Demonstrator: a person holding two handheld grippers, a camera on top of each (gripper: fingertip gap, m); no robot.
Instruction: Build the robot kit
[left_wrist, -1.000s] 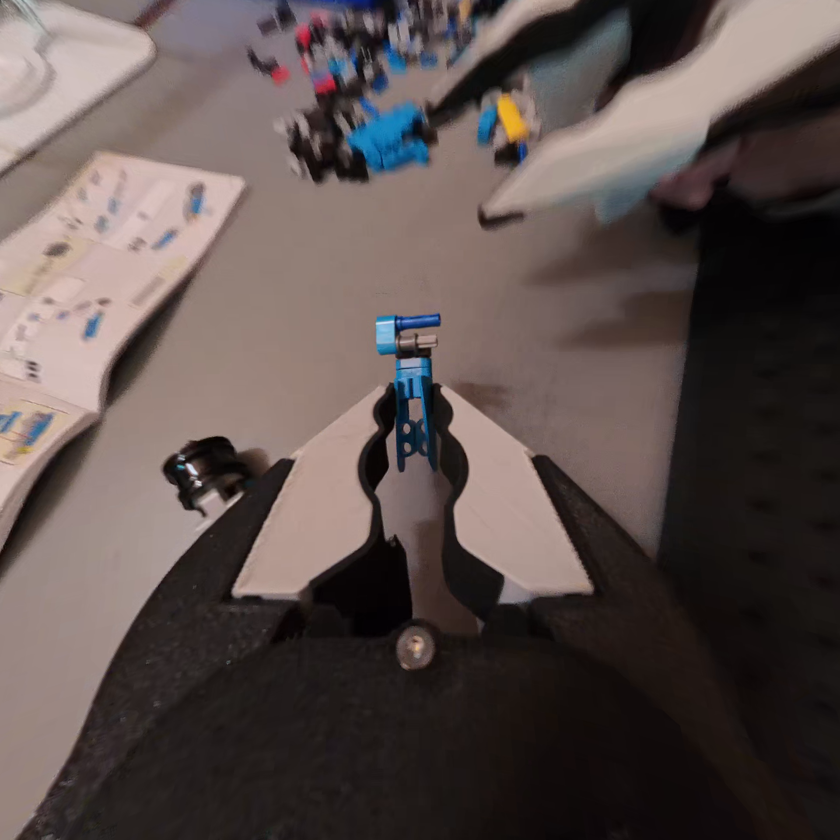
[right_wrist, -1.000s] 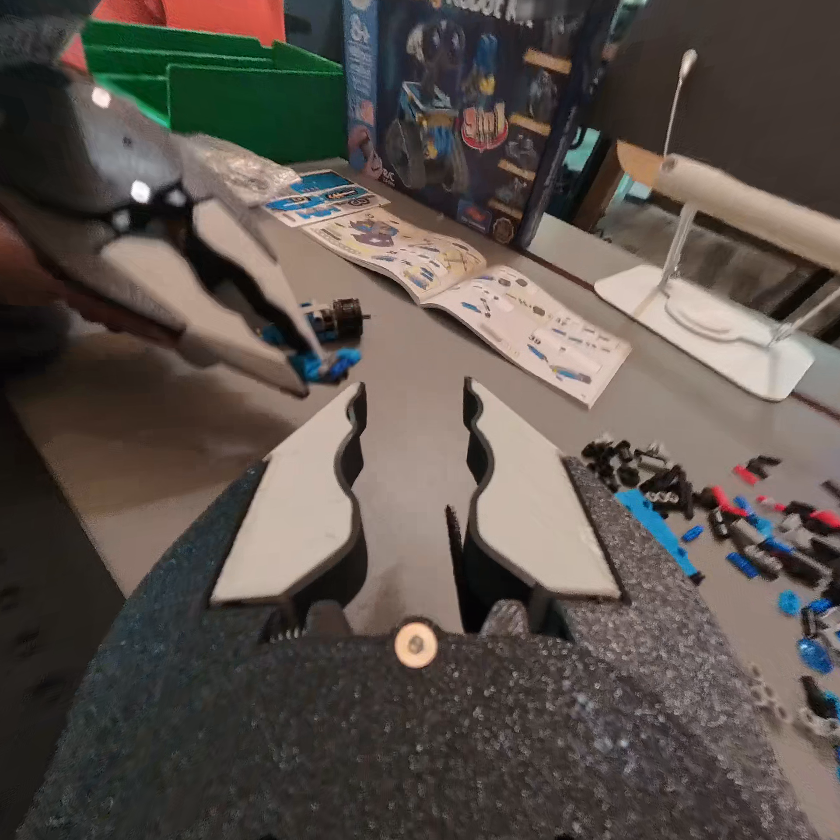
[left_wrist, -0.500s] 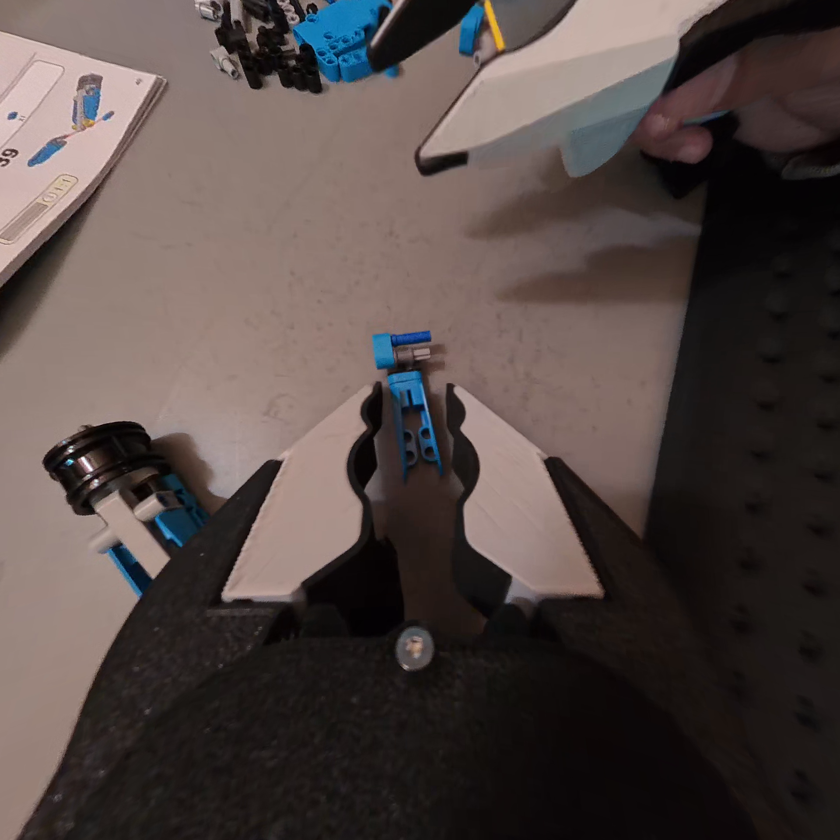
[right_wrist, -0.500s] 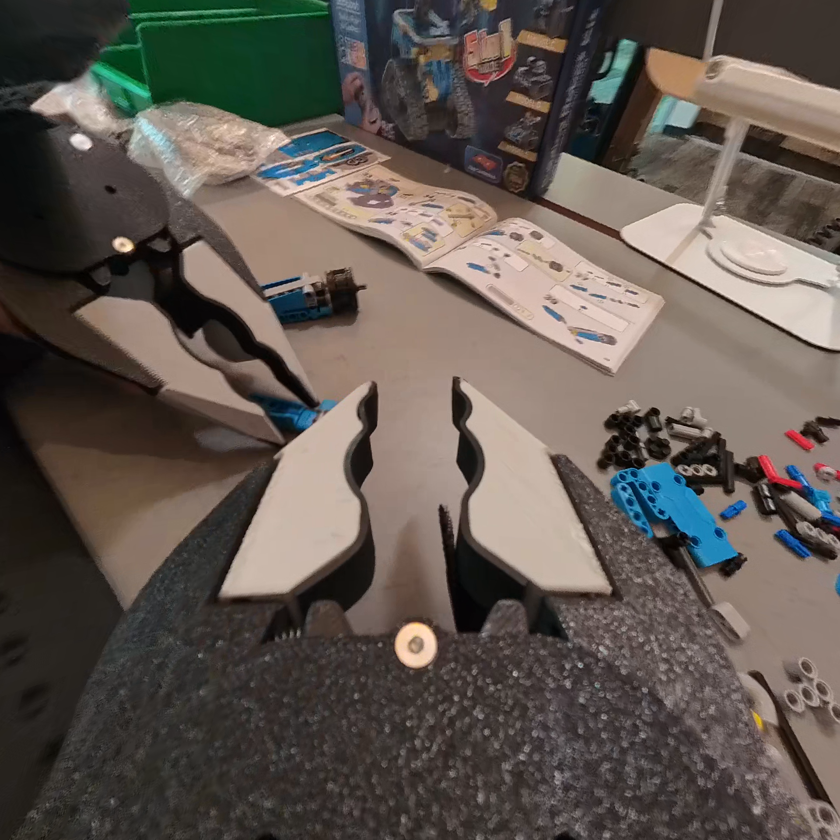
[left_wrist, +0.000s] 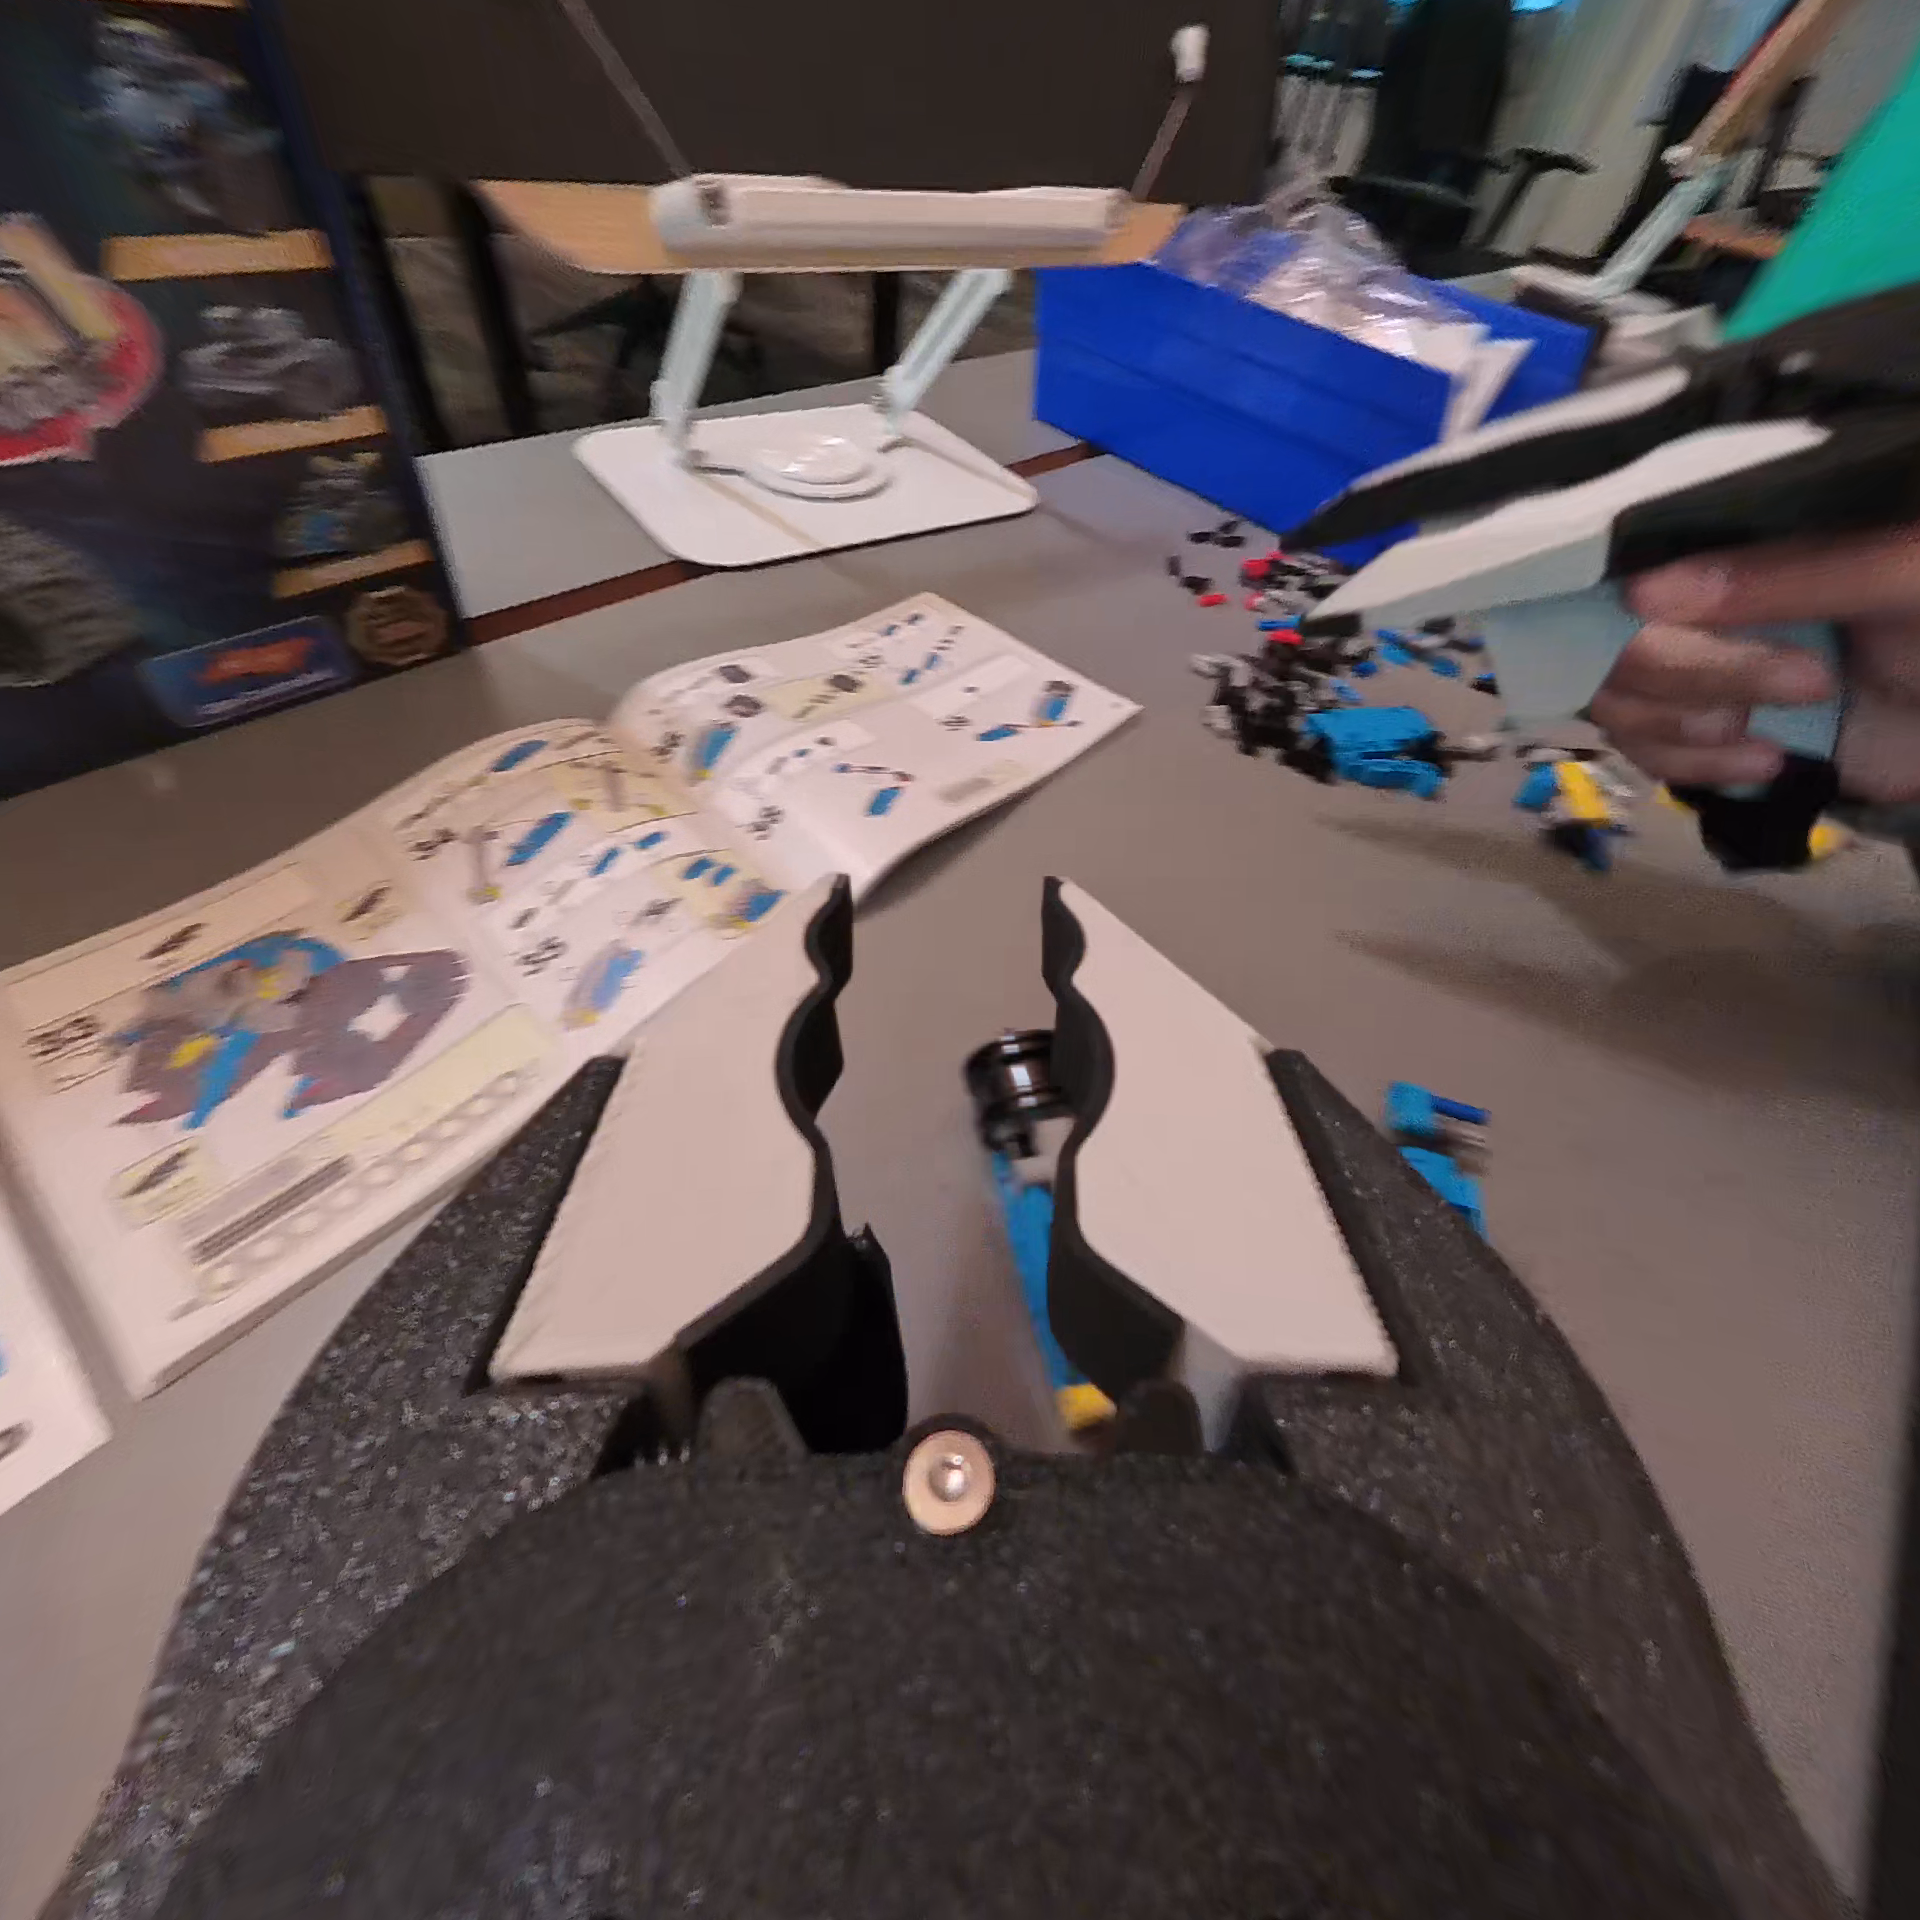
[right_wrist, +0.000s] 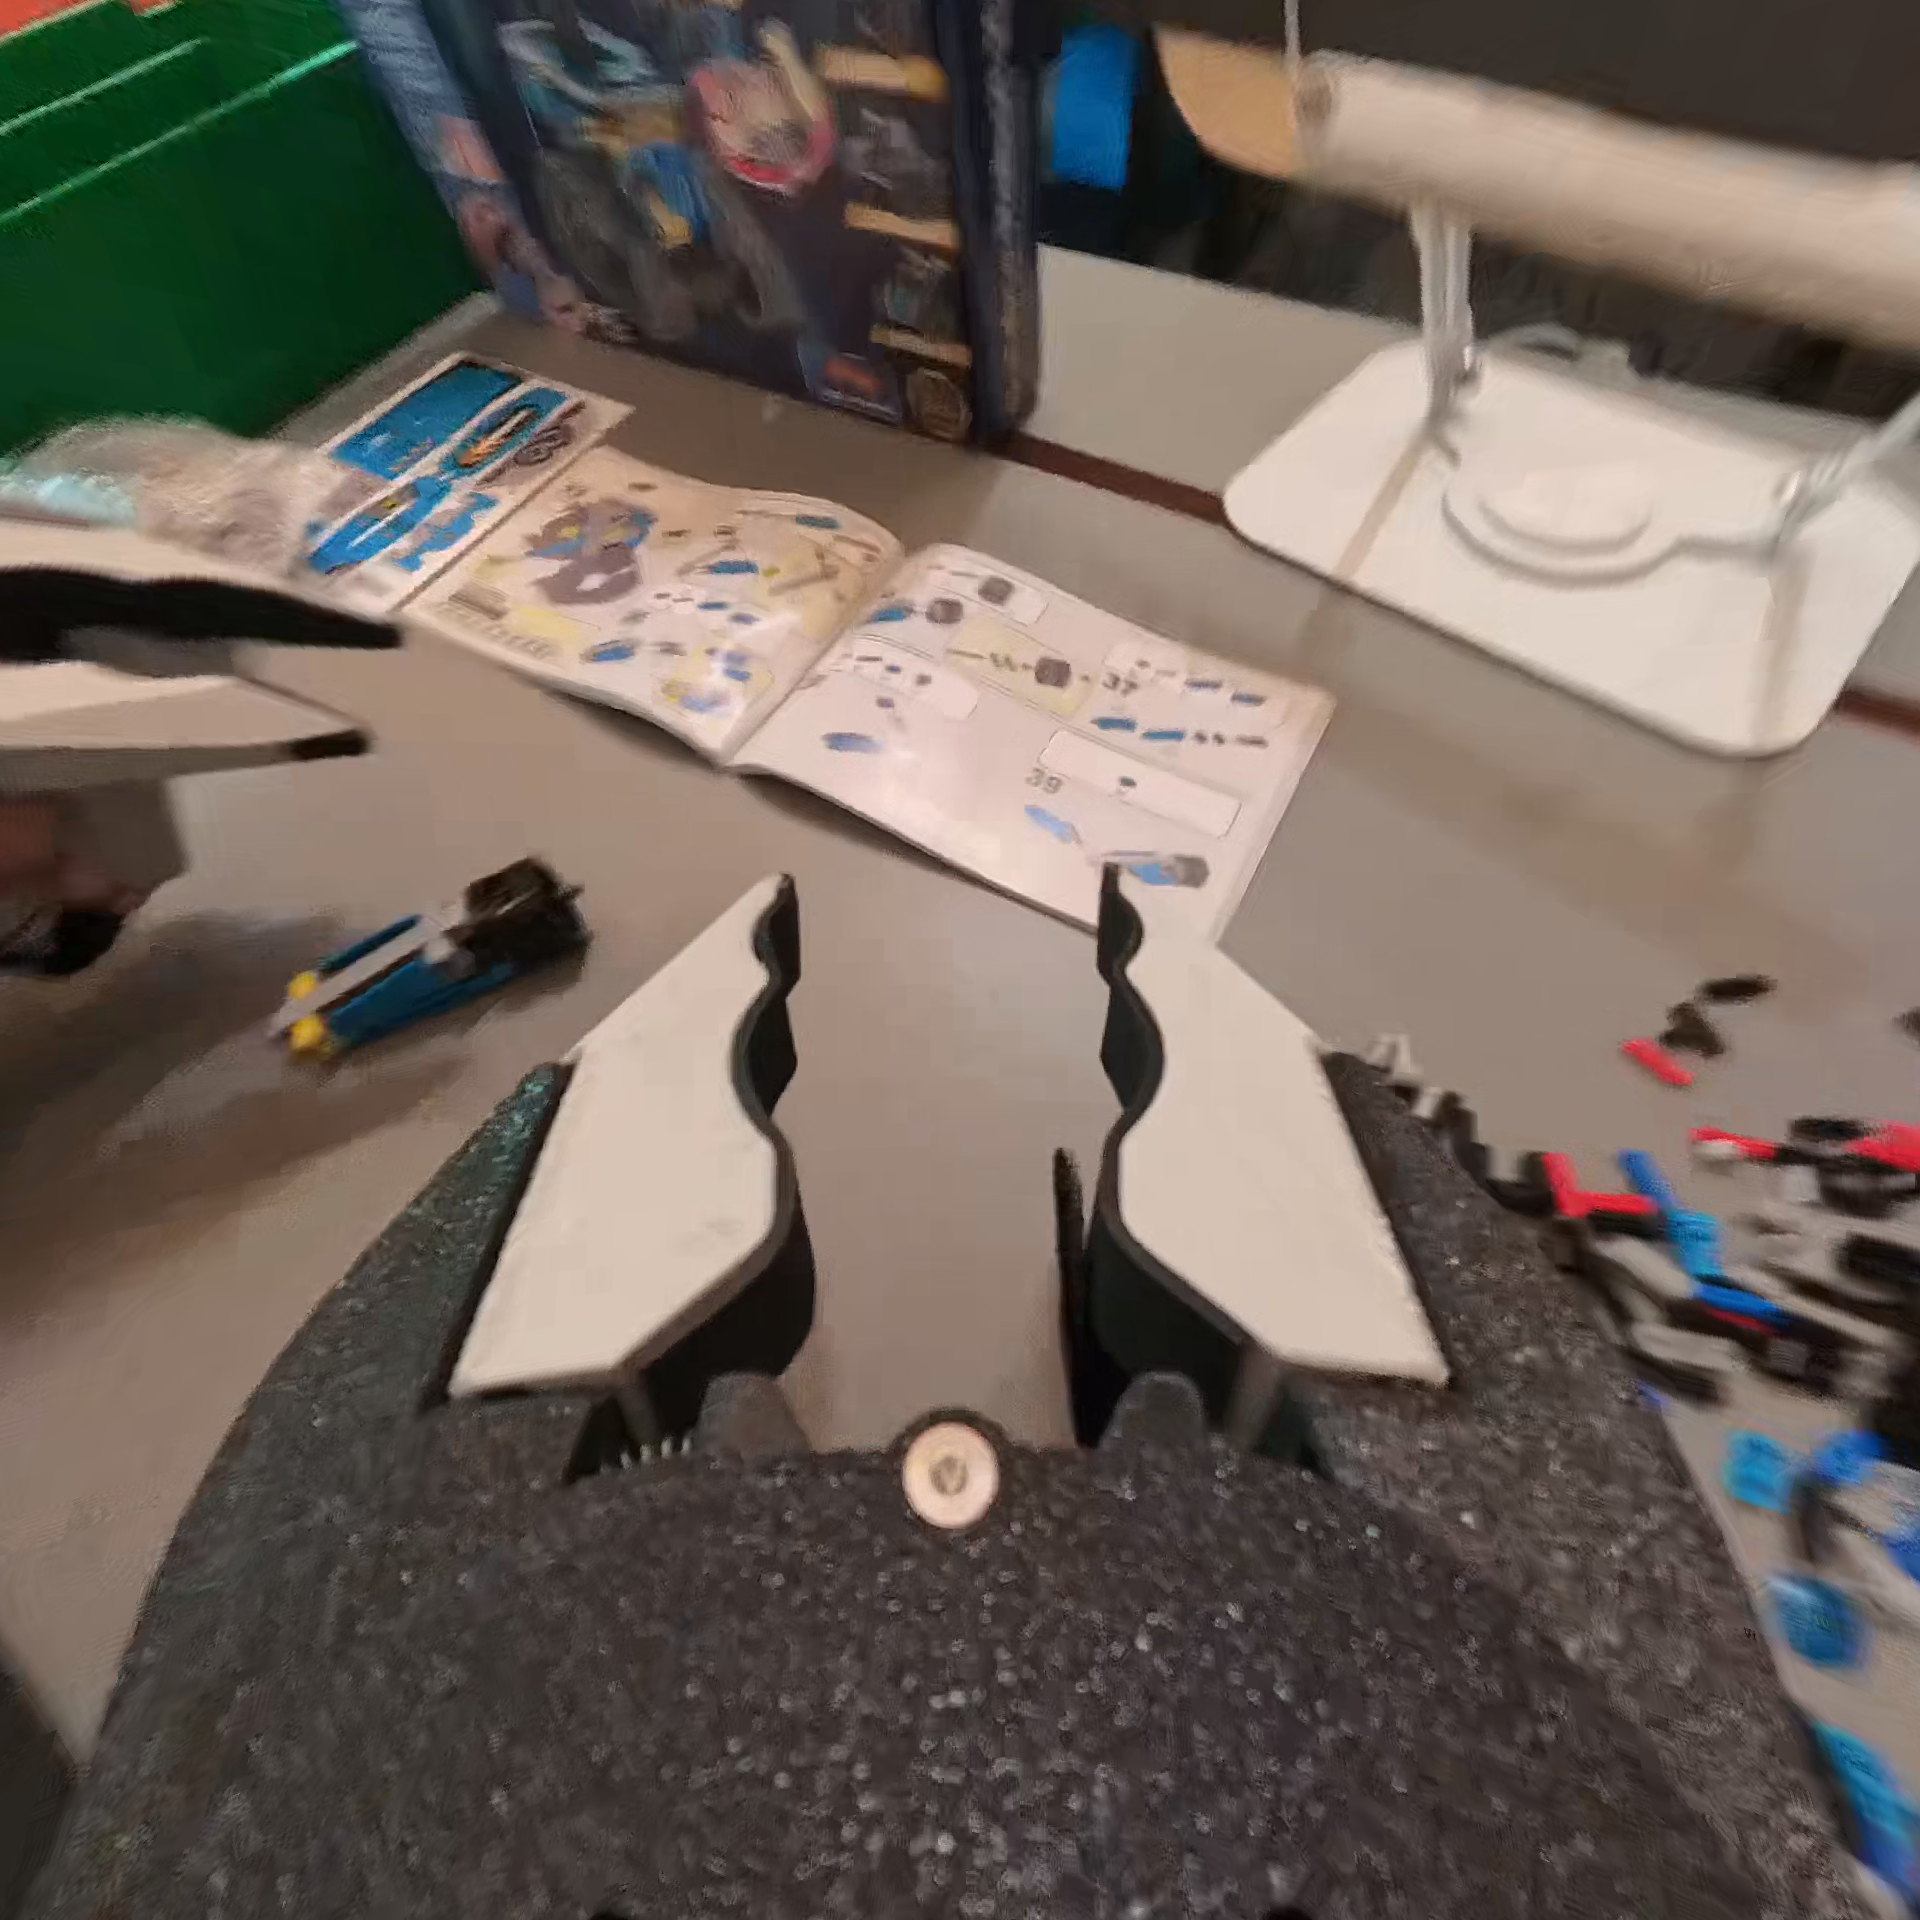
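Both tools gape empty; left tool (left_wrist: 943, 904) has released the blue piece (left_wrist: 1439, 1143).

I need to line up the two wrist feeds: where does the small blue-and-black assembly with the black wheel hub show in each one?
Left wrist view: the blue-and-black assembly lies low centre on the table, seen between the open fingers, partly hidden by the right-hand one.
Right wrist view: the same assembly lies left of centre, in full view.
Shared landmark: the open instruction booklet lies beyond it in both.
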